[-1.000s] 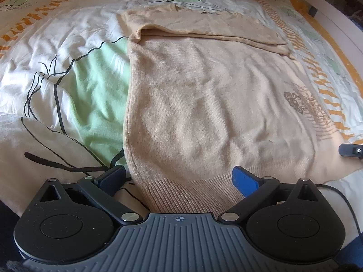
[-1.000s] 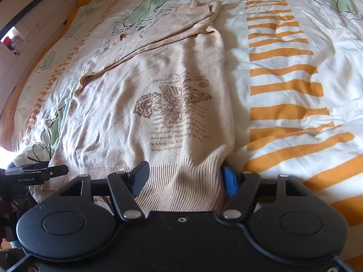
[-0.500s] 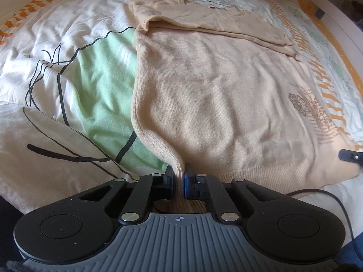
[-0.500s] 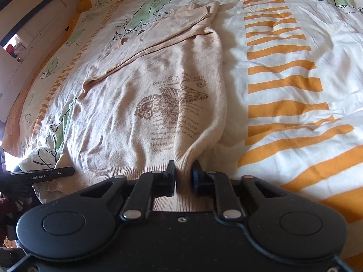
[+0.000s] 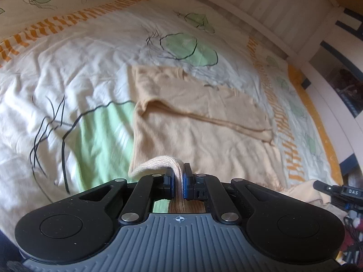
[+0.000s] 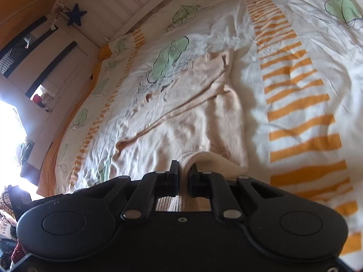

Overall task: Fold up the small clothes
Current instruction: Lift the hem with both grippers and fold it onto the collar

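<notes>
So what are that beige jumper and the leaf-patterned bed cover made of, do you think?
The beige jumper looks like a soft fine knit, perhaps cotton or wool: its hem shows ribbing where the left gripper pinches it, and the surface is matt. The leaf-patterned bed cover looks like thin woven cotton with printed leaves and orange stripes; it creases sharply and has no sheen.

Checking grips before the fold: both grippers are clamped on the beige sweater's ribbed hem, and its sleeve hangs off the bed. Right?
Not quite. Both the left gripper and right gripper are shut on the sweater's ribbed hem, but the sleeve lies folded across the sweater's chest, as the left wrist view shows.
</notes>
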`<state>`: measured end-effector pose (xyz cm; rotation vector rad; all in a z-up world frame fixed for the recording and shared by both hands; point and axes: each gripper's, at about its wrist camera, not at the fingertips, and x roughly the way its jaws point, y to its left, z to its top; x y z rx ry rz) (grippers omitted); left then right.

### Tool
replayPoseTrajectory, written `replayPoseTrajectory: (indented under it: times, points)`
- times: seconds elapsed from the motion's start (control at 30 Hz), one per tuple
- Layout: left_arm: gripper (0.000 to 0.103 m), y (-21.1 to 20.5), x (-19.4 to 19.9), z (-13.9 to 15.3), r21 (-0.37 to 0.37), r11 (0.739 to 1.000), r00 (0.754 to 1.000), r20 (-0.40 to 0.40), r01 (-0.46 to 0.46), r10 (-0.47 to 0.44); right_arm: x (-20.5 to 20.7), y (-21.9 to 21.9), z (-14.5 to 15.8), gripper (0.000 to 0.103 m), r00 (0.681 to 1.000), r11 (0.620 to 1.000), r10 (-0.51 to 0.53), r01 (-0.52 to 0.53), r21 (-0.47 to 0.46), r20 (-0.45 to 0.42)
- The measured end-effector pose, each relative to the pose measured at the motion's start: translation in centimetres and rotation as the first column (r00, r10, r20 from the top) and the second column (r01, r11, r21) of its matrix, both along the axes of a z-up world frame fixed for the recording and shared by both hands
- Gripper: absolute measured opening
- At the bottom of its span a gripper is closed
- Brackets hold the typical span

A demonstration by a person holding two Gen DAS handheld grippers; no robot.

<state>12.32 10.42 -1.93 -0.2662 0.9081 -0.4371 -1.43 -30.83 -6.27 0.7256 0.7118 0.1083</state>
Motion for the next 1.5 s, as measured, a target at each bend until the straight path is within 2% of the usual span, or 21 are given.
replayPoseTrajectory:
  times: [0.13,0.27,0.6,0.73,0.97,1.1,1.23,1.37,1.5]
  points:
    - [0.007,-0.3,3.1,1.2,-0.040,0.999,0.999,0.045,-0.018,0.020,3.3,-1.3,1.3,0.016,0.998,0.999,-0.019,0.021,-0.033,0.056]
    - [0.007,-0.9,6.3,1.9,-0.048,0.998,0.995,0.087,-0.038,0.042,6.9,-2.3,1.8,0.016,0.995,0.998,-0.033,0.038,-0.049,0.099]
    - [0.007,-2.2,12.9,1.9,-0.083,0.994,0.991,0.109,-0.073,0.082,14.7,-3.8,1.4,0.016,0.990,0.996,-0.055,0.064,-0.061,0.128]
    - [0.007,-2.5,15.4,1.3,-0.077,0.993,0.990,0.100,-0.087,0.094,17.2,-4.5,1.0,0.016,0.989,0.995,-0.071,0.080,-0.064,0.129]
    - [0.007,-3.0,19.1,-1.9,-0.032,0.992,0.992,0.035,-0.118,0.120,21.5,-5.4,-1.2,0.016,0.993,0.990,-0.090,0.097,-0.101,0.075]
    - [0.007,-2.9,20.5,-3.5,-0.026,0.990,0.991,0.001,-0.135,0.135,22.8,-6.0,-2.3,0.016,0.993,0.985,-0.106,0.112,-0.129,0.051]
    - [0.007,-2.9,21.0,-4.3,-0.010,0.991,0.991,-0.011,-0.131,0.131,22.4,-5.4,-2.0,0.024,0.995,0.977,-0.075,0.087,-0.197,0.066]
    - [0.007,-3.0,21.0,-4.5,-0.010,0.991,0.991,-0.016,-0.135,0.135,21.1,-4.5,-2.4,0.038,0.998,0.982,-0.025,0.035,-0.188,0.054]
    - [0.007,-3.0,20.9,-4.4,-0.009,0.991,0.991,-0.014,-0.135,0.135,19.8,-3.4,-3.5,0.038,0.999,0.978,0.011,-0.003,-0.210,0.039]
